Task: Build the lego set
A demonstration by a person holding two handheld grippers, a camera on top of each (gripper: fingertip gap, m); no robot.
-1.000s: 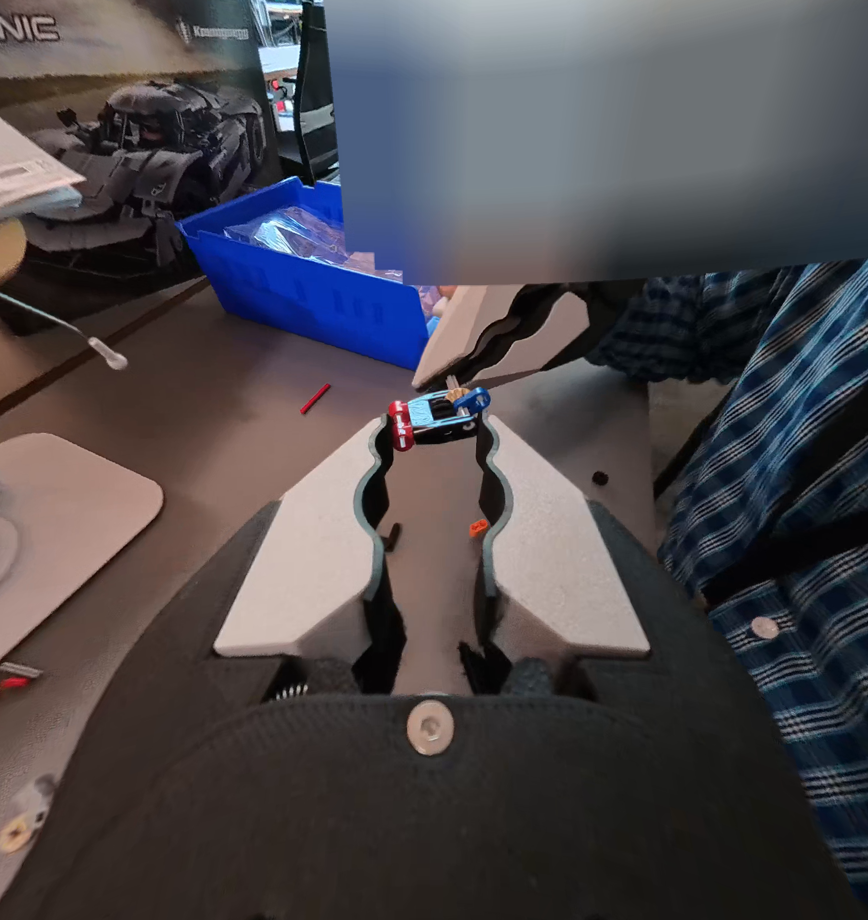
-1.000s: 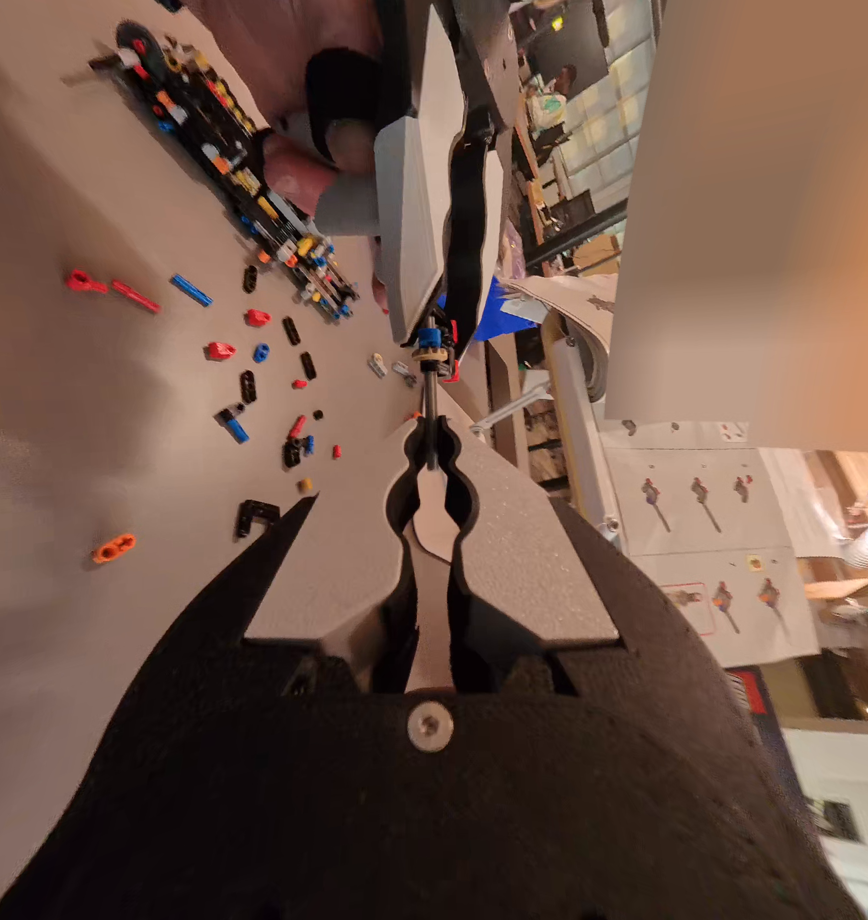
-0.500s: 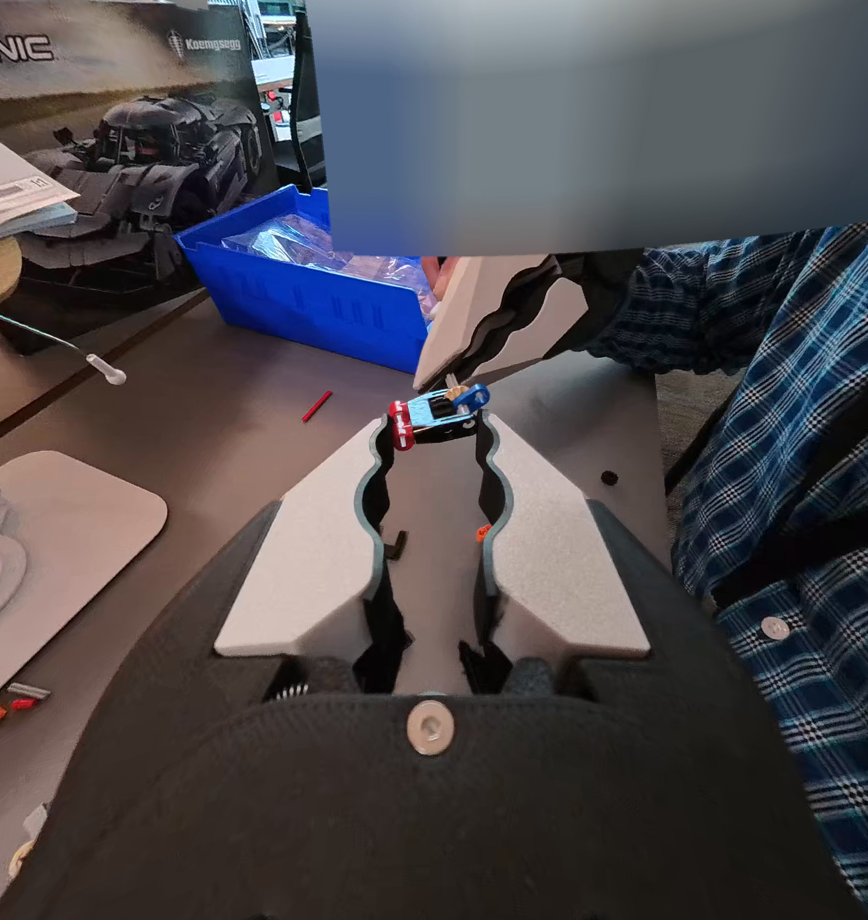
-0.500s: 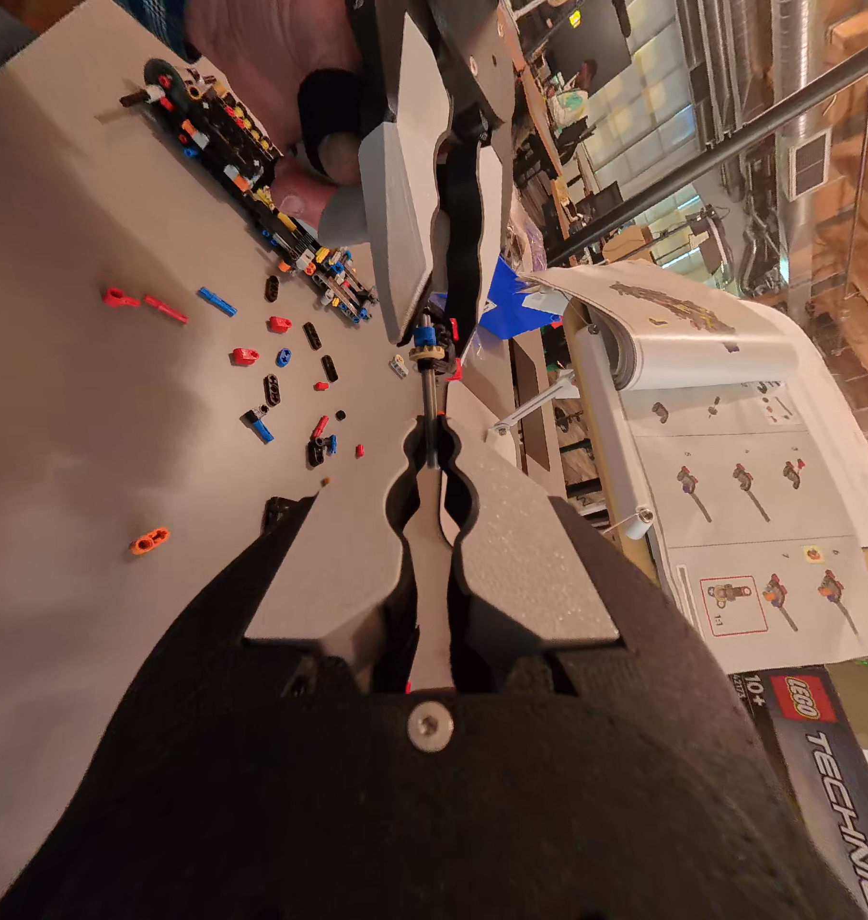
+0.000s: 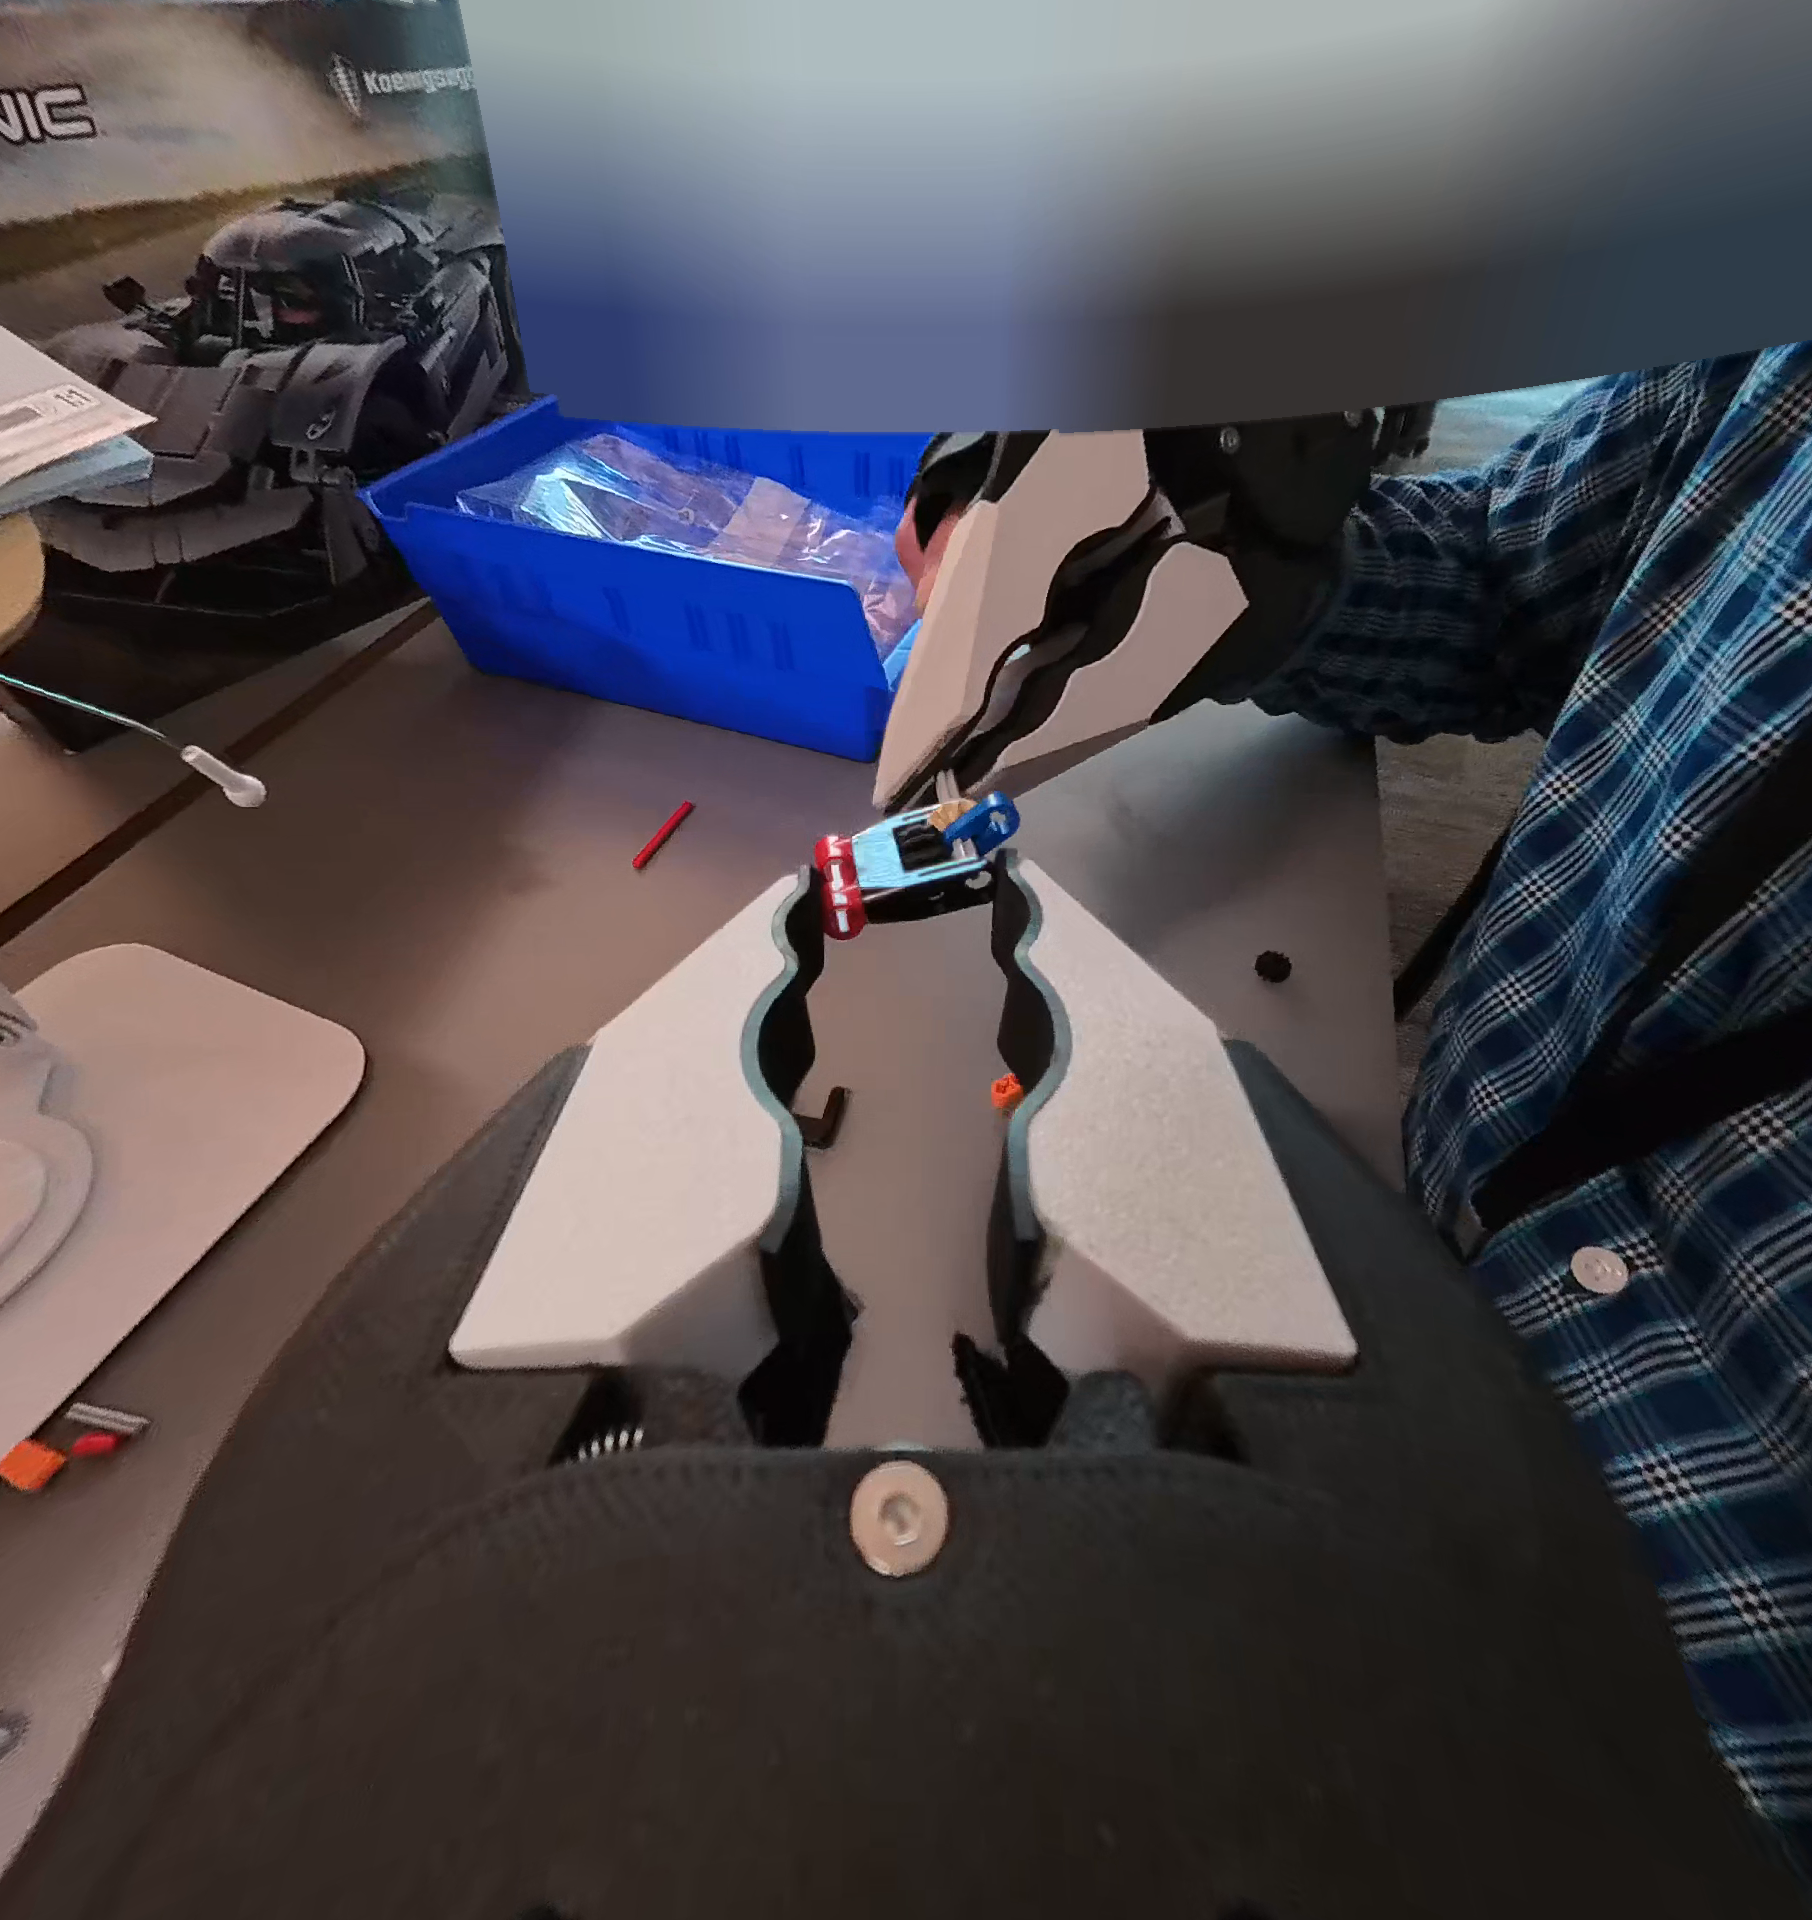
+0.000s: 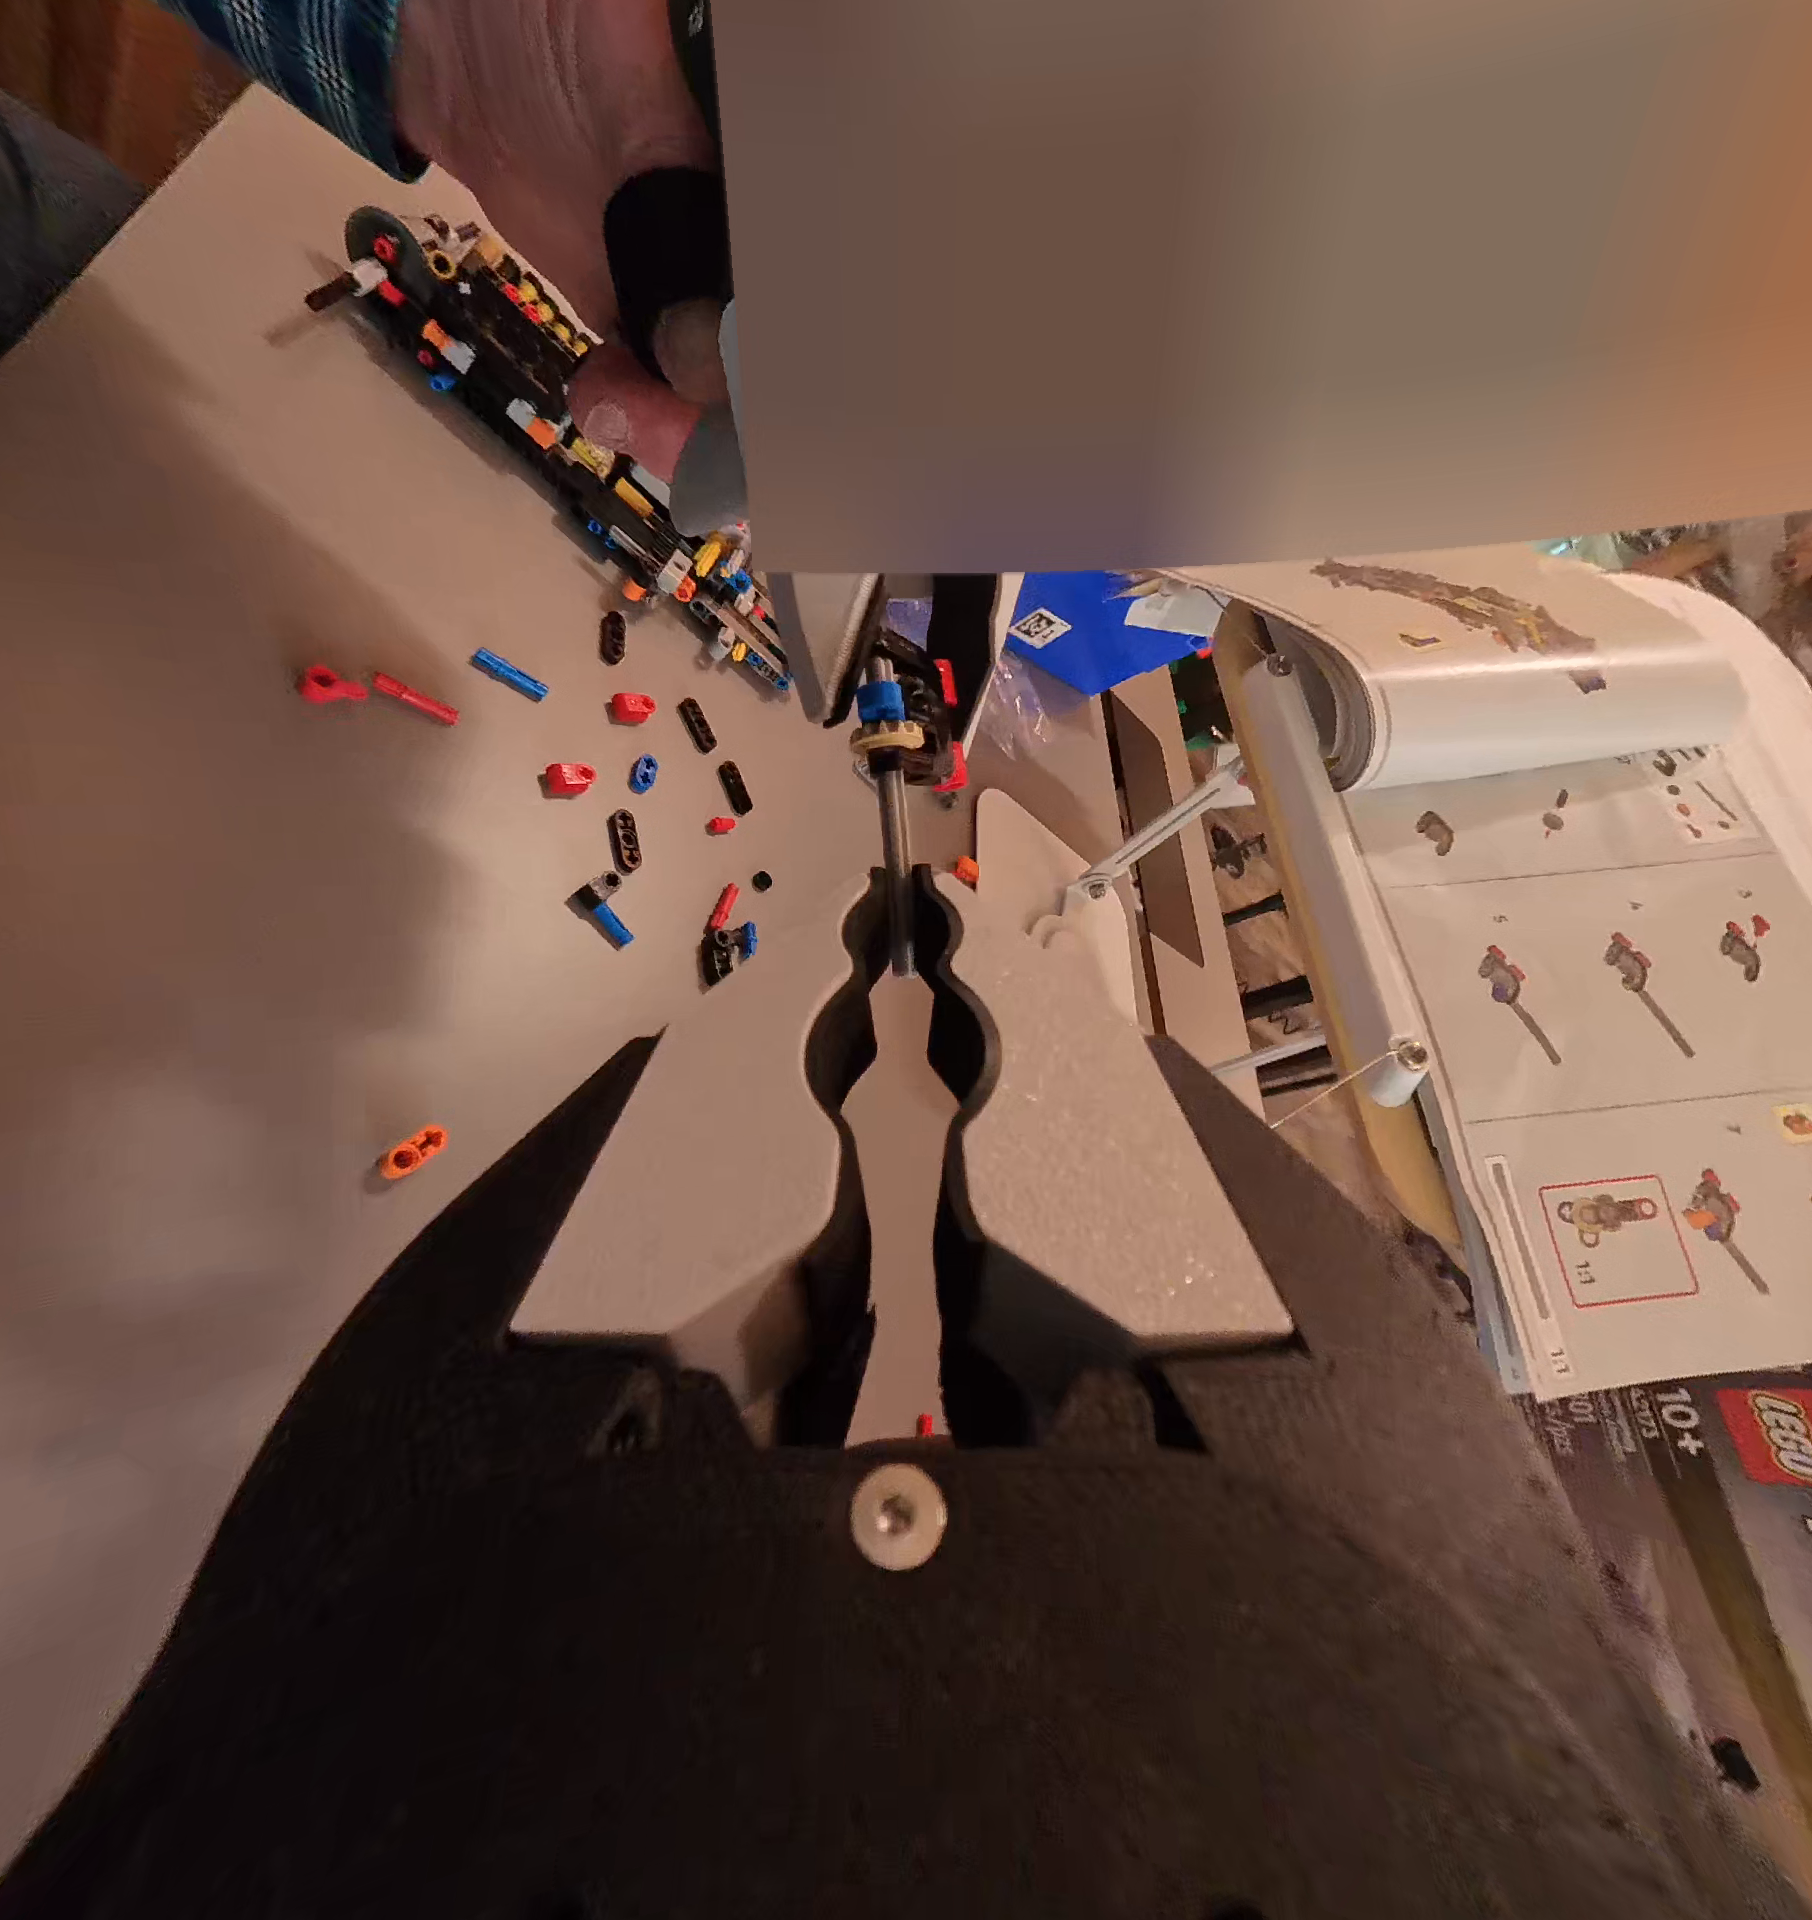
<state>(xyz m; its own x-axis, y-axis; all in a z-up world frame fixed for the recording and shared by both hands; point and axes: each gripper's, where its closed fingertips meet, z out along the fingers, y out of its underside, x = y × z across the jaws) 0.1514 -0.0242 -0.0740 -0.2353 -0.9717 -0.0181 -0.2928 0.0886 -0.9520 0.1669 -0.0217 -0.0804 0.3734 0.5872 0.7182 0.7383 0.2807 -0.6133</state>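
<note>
Two grippers: both are meeting at one small lego assembly above the grey table (image 5: 466, 914).
Left gripper (image 5: 907, 883): its fingertips are pinching the small lego assembly (image 5: 907, 868) from both sides; the rest of the gap between the fingers is staying wide.
Small lego assembly: it is sitting in the air at the left fingertips, with red parts on the left, a light blue body and a blue connector on the right.
Right gripper (image 6: 902, 883): its fingertips are pressing together on a dark grey axle (image 6: 897, 831), which is pointing forward.
Axle: its far end is going into the assembly (image 6: 907, 717), through a blue bush and a tan gear. How deep it is sitting, I cannot tell.
Loose pieces: red, blue, black and orange parts are lying spread on the table in the right wrist view, for example an orange connector (image 6: 411, 1151) and a blue pin (image 6: 508, 673).
Long built section (image 6: 528, 405): it is lying on the table, far from the grippers, beside a hand (image 6: 611, 208).
Blue bin (image 5: 632, 634): it is standing behind the grippers, holding clear plastic bags.
Instruction booklet (image 6: 1608, 987): it is lying open on the right, next to the set box (image 6: 1775, 1507).
Red axle (image 5: 663, 833): it is lying alone on the table, in front of the bin.
</note>
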